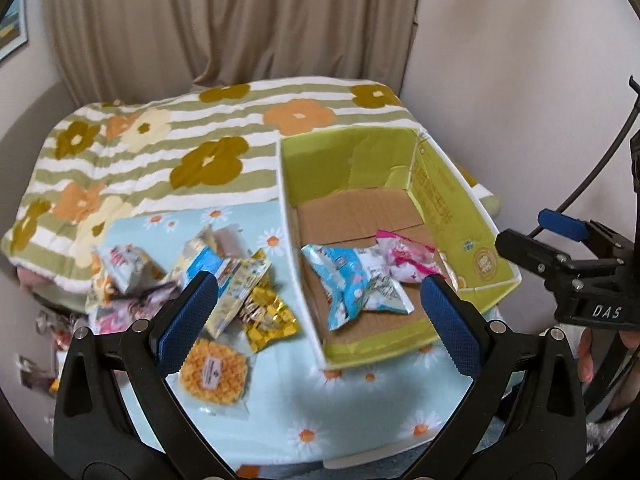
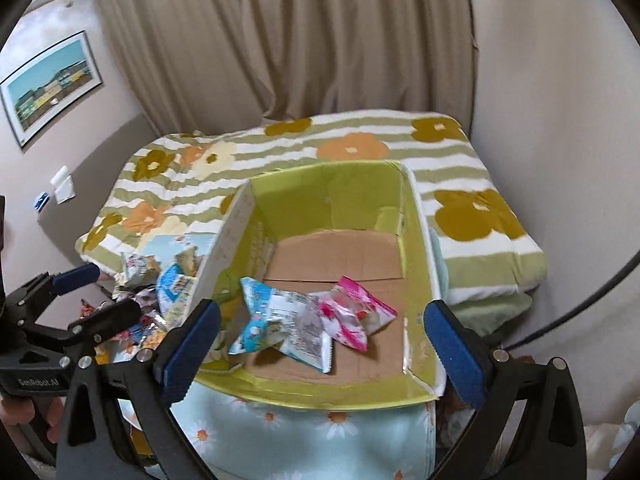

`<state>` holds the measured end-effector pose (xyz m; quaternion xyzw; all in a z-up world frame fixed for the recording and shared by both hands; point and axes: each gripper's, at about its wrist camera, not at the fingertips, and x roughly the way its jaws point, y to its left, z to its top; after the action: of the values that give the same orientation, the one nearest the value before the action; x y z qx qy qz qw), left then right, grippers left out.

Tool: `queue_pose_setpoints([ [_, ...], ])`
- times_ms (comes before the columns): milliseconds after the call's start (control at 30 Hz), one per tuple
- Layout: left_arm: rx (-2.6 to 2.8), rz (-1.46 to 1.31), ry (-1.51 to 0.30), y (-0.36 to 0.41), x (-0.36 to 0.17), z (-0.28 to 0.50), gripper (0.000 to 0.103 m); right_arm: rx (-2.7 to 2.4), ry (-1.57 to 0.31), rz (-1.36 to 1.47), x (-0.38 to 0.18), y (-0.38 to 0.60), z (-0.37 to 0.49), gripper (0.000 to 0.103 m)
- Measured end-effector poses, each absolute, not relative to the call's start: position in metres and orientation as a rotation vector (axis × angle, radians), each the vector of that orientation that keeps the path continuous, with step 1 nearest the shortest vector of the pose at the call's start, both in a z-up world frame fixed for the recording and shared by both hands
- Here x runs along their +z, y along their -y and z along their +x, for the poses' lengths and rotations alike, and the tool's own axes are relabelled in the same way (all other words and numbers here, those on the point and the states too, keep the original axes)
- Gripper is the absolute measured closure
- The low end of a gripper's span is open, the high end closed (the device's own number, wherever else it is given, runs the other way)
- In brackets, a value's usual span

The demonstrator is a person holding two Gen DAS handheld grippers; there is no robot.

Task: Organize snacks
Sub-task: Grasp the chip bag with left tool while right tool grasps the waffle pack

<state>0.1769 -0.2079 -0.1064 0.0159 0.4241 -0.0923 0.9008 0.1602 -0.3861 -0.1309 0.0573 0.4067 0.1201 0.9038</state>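
An open cardboard box (image 1: 289, 216) (image 2: 418, 248) with green inner walls stands on a daisy-print cloth. On its floor lie a blue snack packet (image 1: 344, 280) (image 2: 276, 316) and a pink one (image 1: 408, 260) (image 2: 352, 312), touching each other. Left of the box is a loose pile of snack packets (image 1: 224, 276) (image 2: 160, 280), with a round orange-yellow packet (image 1: 214, 368) nearest. My left gripper (image 1: 320, 282) (image 2: 100, 292) hangs open above the box's left wall, holding nothing. My right gripper (image 2: 322, 308) (image 1: 532, 236) is open above the box's front, with nothing between its pads.
The light-blue daisy cloth (image 1: 352, 420) covers the near surface. A folded green-striped flower blanket (image 1: 160, 152) (image 2: 480, 200) lies behind and beside the box. A beige curtain (image 2: 300, 40) and walls close the back. Small clutter sits at the left edge (image 1: 52, 328).
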Motion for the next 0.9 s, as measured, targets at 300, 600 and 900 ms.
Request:
queue_pose_setpoints([
  [300, -0.083, -0.01, -0.863, 0.145, -0.104, 0.141, 0.002, 0.321, -0.805, 0.101, -0.119, 0.339, 0.151, 0.002],
  [600, -0.003, -0.038, -0.88, 0.032, -0.113, 0.117, 0.002, 0.345, -0.806, 0.087, -0.118, 0.256, 0.144, 0.002],
  [900, 0.017, -0.087, -0.941, -0.082, -0.14, 0.109, 0.002, 0.367, -0.877, 0.097, -0.139, 0.16, 0.14, 0.002],
])
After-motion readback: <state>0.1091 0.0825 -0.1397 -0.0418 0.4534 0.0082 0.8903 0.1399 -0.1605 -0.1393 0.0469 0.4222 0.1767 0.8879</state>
